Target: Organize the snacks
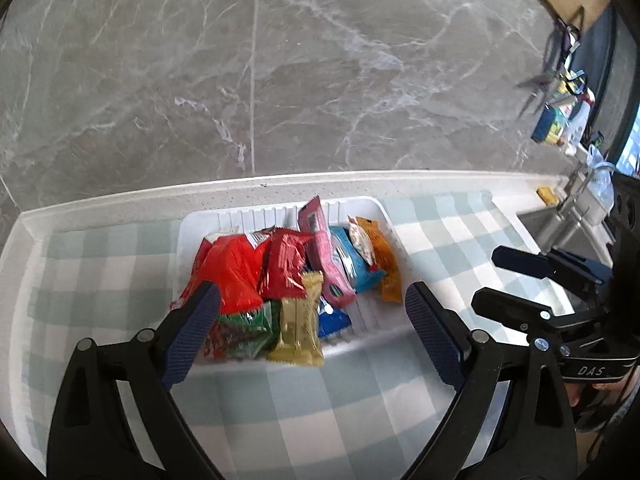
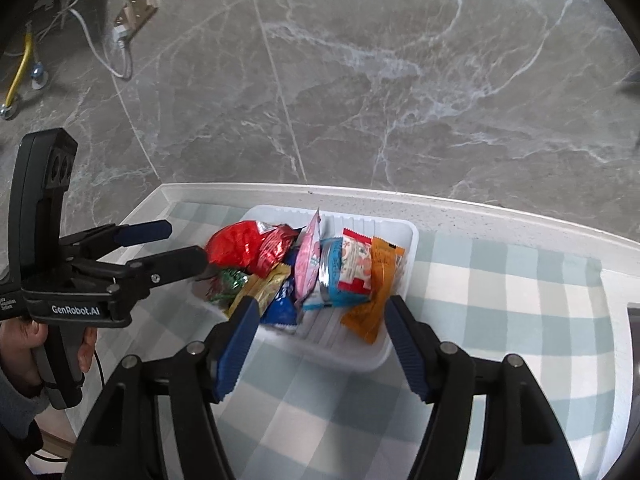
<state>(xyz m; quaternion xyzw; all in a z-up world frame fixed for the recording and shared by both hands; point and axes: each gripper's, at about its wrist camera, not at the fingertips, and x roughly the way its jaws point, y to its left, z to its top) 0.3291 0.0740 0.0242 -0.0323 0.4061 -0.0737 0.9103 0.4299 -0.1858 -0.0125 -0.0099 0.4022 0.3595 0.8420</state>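
Your left gripper [image 1: 312, 328] stands wide open with nothing between its blue pads [image 1: 192, 336], poised above the near edge of the white tray [image 1: 280, 210]. Your right gripper [image 2: 318, 336] is open too, its jaws apart and empty, with the tray's near right corner showing in the gap below them. The tray sits on a pale checked cloth [image 1: 328, 396] spread over a white counter [image 1: 120, 204], close to the counter's far edge, with grey marbled floor [image 1: 280, 60] beyond. All the snacks you can see lie inside the tray. On its left side are two shiny red bags [image 1: 236, 272], with a green and red packet [image 1: 240, 332] just in front of them. A gold packet [image 1: 302, 320] stands tilted at the near rim, touching the green one. In the middle a pink packet [image 1: 324, 256] stands on edge, leaning against a light blue one [image 1: 356, 264]. A dark blue packet [image 1: 334, 320] lies low beside the gold one. Towards the right side are a small white and red packet [image 2: 354, 264] and an orange packet [image 2: 376, 292], the orange one nearest the right wall. From the right wrist view, your left hand [image 2: 24, 344] grips its tool's handle at the frame's left edge. From the left wrist view, a sink [image 1: 560, 224] sits at the counter's right end.
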